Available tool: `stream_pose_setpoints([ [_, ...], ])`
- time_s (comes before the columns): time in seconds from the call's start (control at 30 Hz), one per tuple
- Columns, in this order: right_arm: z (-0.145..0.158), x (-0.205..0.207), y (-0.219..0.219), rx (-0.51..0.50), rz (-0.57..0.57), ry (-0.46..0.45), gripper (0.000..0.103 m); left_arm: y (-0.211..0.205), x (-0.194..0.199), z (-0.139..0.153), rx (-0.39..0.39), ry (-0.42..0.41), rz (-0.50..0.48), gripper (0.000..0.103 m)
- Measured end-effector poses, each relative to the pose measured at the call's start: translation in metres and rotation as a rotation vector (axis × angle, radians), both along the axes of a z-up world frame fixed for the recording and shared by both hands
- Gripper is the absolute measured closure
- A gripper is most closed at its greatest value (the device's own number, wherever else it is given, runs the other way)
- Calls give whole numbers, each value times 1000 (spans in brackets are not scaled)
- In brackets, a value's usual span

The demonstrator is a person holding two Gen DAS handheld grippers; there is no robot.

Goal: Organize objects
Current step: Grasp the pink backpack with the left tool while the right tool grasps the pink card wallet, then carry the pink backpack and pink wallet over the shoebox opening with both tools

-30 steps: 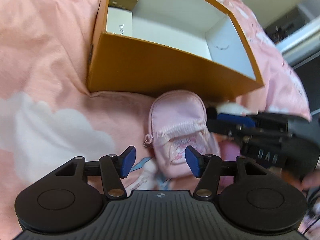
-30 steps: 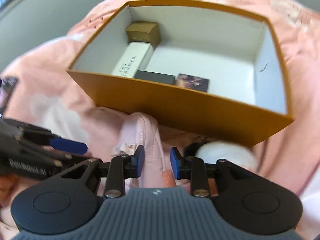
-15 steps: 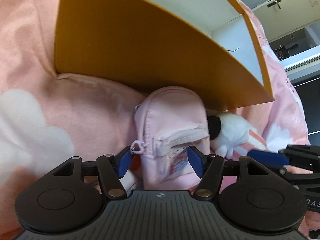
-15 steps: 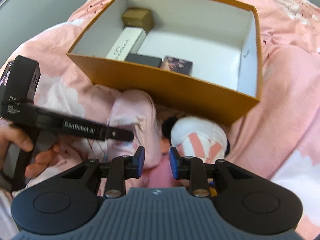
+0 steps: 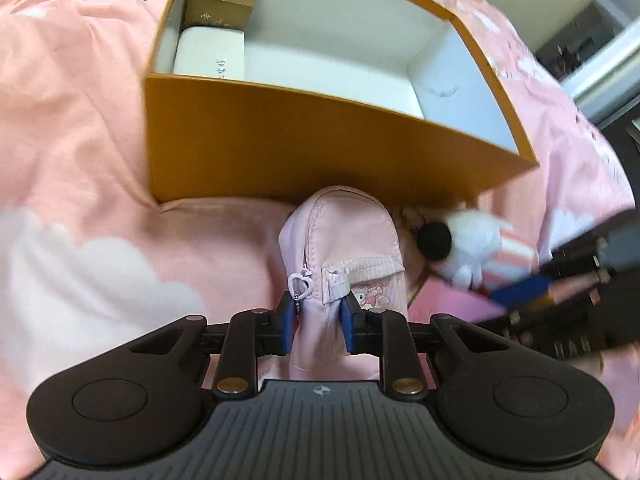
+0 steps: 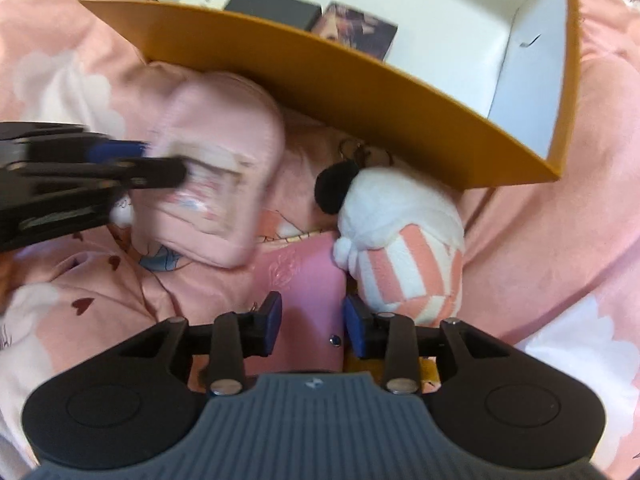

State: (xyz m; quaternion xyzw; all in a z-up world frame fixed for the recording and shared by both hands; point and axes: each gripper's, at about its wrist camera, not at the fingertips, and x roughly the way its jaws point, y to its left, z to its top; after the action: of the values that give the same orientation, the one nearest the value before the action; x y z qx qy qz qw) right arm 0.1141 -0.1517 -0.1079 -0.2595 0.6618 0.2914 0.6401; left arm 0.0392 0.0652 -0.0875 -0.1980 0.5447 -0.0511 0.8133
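A small pink backpack pouch [image 5: 340, 232] lies on the pink bedding in front of an orange box [image 5: 280, 140]. My left gripper [image 5: 318, 322] is closing, and its blue pads pinch the pouch's lower end beside the zip pull. In the right wrist view the same pouch [image 6: 224, 128] is blurred. My right gripper [image 6: 313, 320] points down with its jaws opening; a flat pink wallet [image 6: 304, 280] lies between the pads, which do not press on it. A white plush toy [image 6: 400, 240] with pink stripes lies just right of the wallet, against the box wall.
The orange box [image 6: 360, 80] holds a gold box [image 5: 222, 0], a white box [image 5: 210, 54], a black box [image 6: 276, 10] and a dark printed box [image 6: 356, 32]; its right half is bare white floor. Pink cloud-print bedding [image 5: 80, 160] surrounds everything.
My left jaws went from wide apart to pinched on the pouch. My right gripper tipped downward over the pink wallet and its jaws widened.
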Motion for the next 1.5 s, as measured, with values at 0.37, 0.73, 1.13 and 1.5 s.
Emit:
stream_pose_setpoints([
  [0.37, -18, 5, -2, -13, -60, 53, 71, 17, -1, -9, -17, 72, 9, 68],
  [0.73, 33, -15, 1, 166, 50, -112, 83, 11, 3, -18, -14, 71, 42, 58],
  [1.13, 83, -12, -26, 449, -141, -208, 84, -3, -7, 37, 14, -95, -31, 78],
  [1.5, 131, 1, -50, 671, -250, -333, 84, 1, 13, 97, -9, -288, 17, 80],
])
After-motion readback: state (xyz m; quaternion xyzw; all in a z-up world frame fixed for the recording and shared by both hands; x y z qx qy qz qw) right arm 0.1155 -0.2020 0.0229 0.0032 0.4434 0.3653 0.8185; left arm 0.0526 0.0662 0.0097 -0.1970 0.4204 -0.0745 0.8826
